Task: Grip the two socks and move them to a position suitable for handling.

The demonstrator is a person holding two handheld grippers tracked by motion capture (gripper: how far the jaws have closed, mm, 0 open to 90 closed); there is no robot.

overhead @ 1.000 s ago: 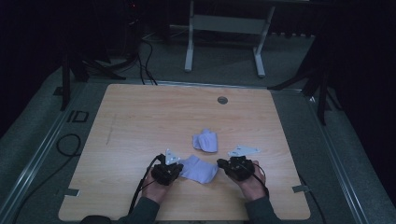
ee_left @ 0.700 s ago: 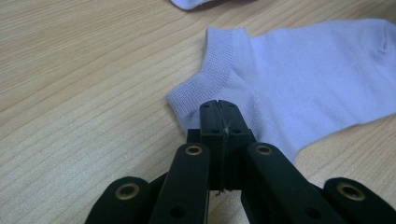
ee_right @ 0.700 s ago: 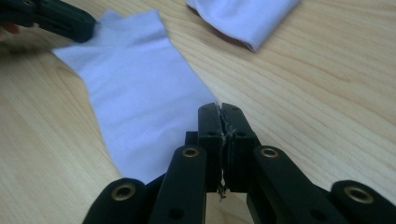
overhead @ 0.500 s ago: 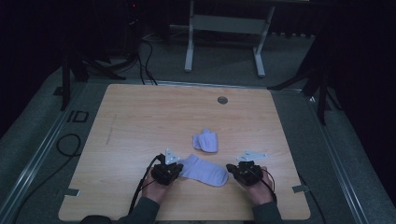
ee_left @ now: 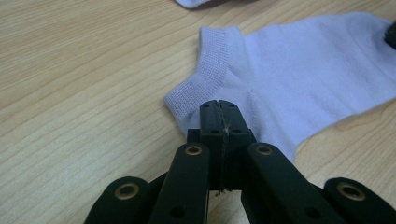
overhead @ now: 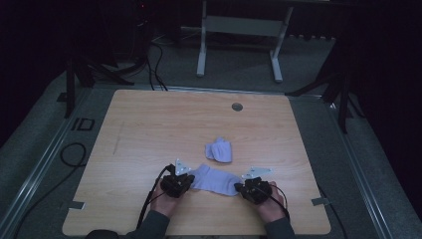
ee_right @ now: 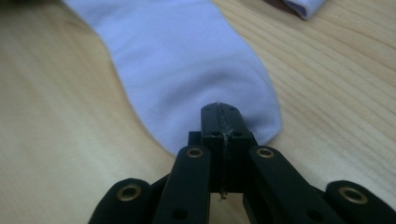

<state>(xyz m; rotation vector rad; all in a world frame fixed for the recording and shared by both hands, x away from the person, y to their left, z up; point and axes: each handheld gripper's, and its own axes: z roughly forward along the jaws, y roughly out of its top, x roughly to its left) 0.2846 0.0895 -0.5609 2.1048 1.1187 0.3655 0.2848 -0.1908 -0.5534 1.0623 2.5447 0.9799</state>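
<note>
We see a pale lilac sock [overhead: 215, 179] lying flat and stretched out on the table [overhead: 149, 129], low in the high view, just below centre. Its ribbed cuff end points to the lower left of that frame, its toe to the lower right. In the left gripper view the cuff [ee_left: 210, 74] sits upper centre, and the left gripper [ee_left: 218, 108] has its jaws pressed together on the sock's edge near the heel. In the right gripper view the right gripper [ee_right: 219, 111] has its jaws closed on the rounded toe — the sock [ee_right: 187, 60] runs away toward the upper left. In the high view each gripper — left [overhead: 185, 180], right [overhead: 245, 188] — is in a hand at either end of the sock. A second, folded sock [overhead: 219, 150] lies just above the first, apart from it, near the frame's middle.
</note>
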